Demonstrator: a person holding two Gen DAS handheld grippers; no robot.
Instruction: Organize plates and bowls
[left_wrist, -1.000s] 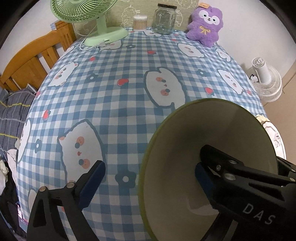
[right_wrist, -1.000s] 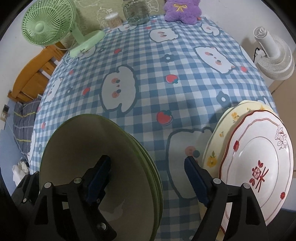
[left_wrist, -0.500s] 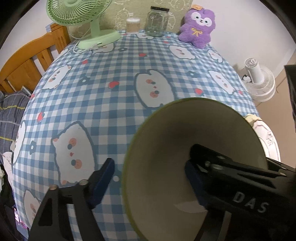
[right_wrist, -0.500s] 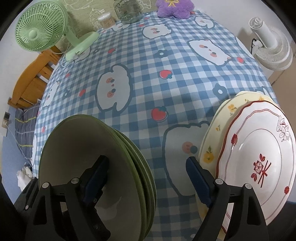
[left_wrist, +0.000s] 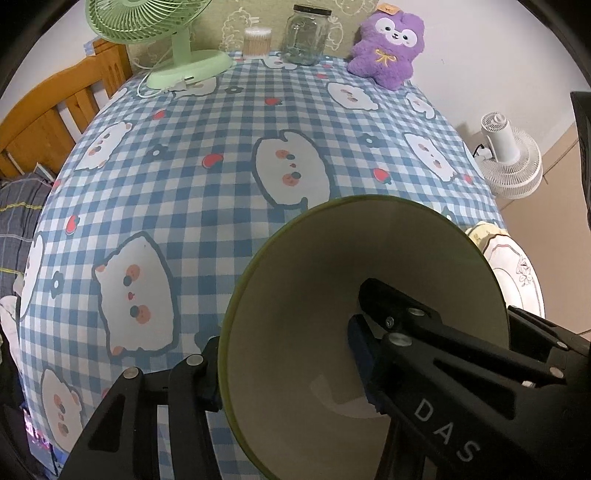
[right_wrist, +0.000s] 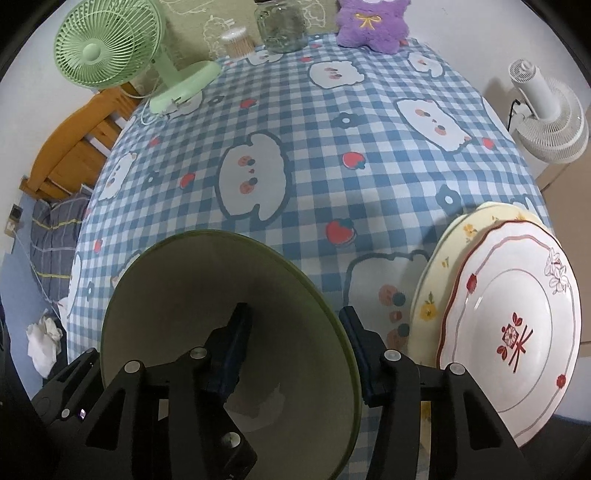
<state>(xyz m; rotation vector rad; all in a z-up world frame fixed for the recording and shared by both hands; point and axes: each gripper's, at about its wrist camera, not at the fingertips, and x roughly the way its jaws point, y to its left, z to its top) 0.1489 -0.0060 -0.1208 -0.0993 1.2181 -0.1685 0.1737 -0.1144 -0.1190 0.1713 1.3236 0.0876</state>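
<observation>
Tablecloth (left_wrist: 207, 206), blue-and-white gingham printed with cartoon animal faces, strawberries and small flowers, covers the whole table top and drapes over its edges. Pale wall behind the far edge, with a green patterned panel along it. Wooden bed frame (left_wrist: 55, 122) stands off the table's left side, grey striped bedding (right_wrist: 55, 229) lying below it. White floor fan (right_wrist: 546, 110) stands on the floor past the right edge. Green desk fan (left_wrist: 162, 33) sits on the far left corner of the cloth, its cord trailing beside the base. Purple plush toy (left_wrist: 388, 44) sits at the far right corner, a glass jar (left_wrist: 306, 35) with a dark lid left of it, and a small tub of cotton swabs (left_wrist: 256, 40) between jar and fan. Near edge, left of centre: green bowl (right_wrist: 229, 332), cream inside, olive rim, tilted so its opening faces the cameras. Both claws straddle its rim. Left gripper (left_wrist: 284, 362) has one finger inside the bowl and one outside the left rim; jaws closing, outer pad right at the wall, firm contact not certain. Right gripper (right_wrist: 295, 343) has its left finger inside and its right finger outside the right rim; jaws closing, outer pad just beside the rim. Right of the bowl, near the table's right edge, a white plate (right_wrist: 517, 339) with red trim and red floral motif lies on a cream plate (right_wrist: 443, 258) with yellow flowers. Crumpled white paper (right_wrist: 42, 336) lies low at the left, below the table.
</observation>
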